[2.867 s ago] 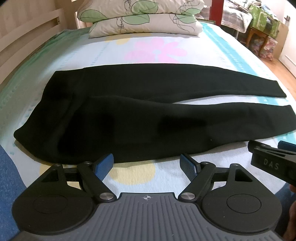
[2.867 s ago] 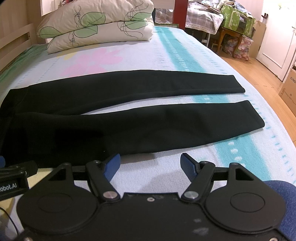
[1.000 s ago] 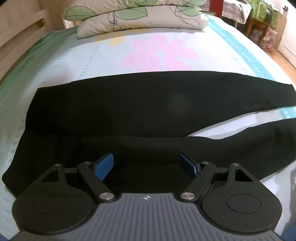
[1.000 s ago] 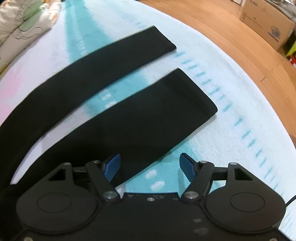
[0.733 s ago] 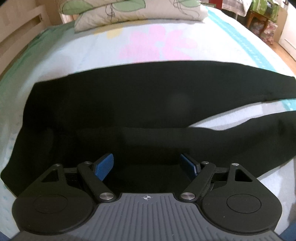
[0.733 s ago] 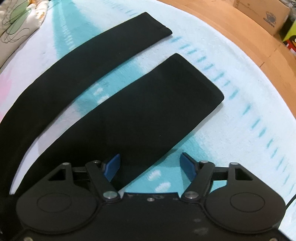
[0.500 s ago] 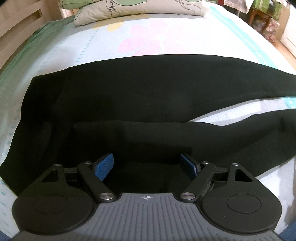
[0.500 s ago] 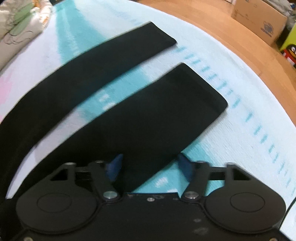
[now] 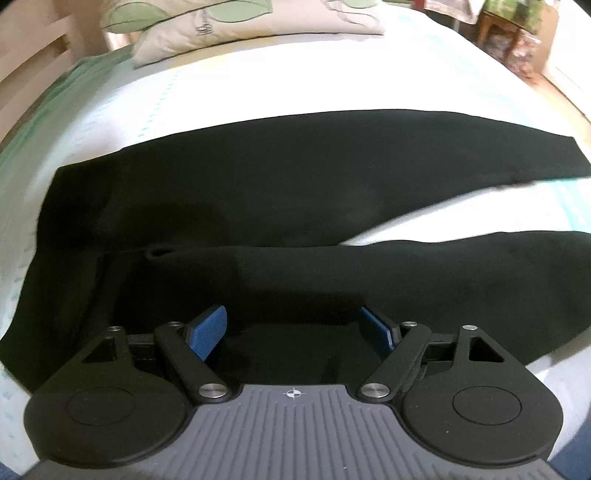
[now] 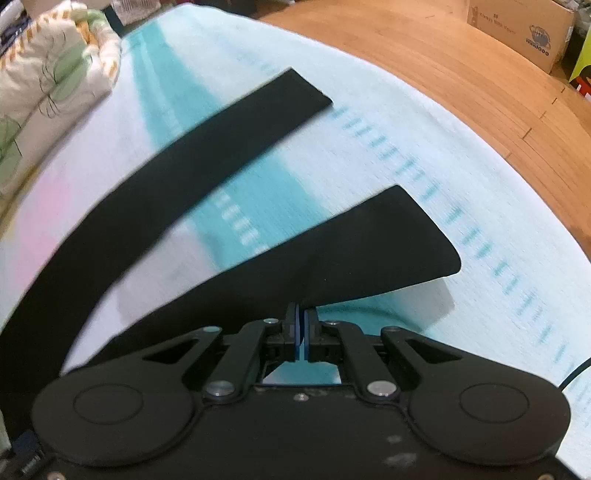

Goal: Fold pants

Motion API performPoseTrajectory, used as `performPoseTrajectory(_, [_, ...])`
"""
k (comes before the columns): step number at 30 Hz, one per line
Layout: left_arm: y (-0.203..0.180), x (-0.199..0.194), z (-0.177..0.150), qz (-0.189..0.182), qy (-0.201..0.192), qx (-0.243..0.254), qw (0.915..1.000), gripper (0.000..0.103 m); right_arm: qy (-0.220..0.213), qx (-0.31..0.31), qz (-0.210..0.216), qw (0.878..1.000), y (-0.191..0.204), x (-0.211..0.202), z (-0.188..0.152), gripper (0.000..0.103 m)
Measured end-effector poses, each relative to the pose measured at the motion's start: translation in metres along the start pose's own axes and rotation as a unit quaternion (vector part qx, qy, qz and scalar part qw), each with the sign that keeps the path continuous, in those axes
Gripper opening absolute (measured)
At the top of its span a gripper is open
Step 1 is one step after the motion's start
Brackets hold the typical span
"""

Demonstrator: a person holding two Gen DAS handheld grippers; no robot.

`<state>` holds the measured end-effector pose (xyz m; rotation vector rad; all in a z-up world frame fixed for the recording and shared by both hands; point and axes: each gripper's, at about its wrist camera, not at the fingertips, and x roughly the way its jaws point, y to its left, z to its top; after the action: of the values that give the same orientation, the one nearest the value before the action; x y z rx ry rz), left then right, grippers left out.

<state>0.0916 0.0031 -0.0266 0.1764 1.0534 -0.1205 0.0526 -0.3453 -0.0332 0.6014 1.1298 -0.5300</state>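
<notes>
The black pants (image 9: 280, 192) lie flat across the bed (image 9: 258, 74), waist to the left, both legs running out to the right with a wedge of sheet showing between them; the far leg (image 10: 207, 147) lies flat, while the near leg (image 10: 369, 251) is raised off the sheet close to its cuff. My right gripper (image 10: 300, 332) has just been closing and its blue pads are now pinched together on the near edge of that leg, the cloth tenting up from them and throwing a shadow on the sheet below. My left gripper (image 9: 295, 328) hangs with its jaws well apart over the thigh of the near leg, just right of the waist, clamped on nothing. The pillows (image 9: 236, 22) sit at the far side, the wooden floor (image 10: 461, 74) beyond the cuffs. My worry is that I hold only a thin bite of edge, maybe one layer, so carrying it over the far leg could let it slip out or drag the leg skewed, and with my left claw not gripping, the waist end may trail behind and bunch
</notes>
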Motion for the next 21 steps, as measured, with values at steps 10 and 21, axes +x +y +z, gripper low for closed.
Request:
performPoseTrajectory(10, [-0.054,-0.023,-0.046,-0.001,-0.03,0.128,0.9913,0.078,-0.047,0.028,0.018,0.998,-0.005,-0.004,-0.014,0.003])
performPoseTrajectory(21, [-0.102,-0.021,-0.084,0.061,-0.054,0.213,0.9736,0.078,-0.13,0.044,0.084,0.987,-0.014,-0.022,-0.021,0.003])
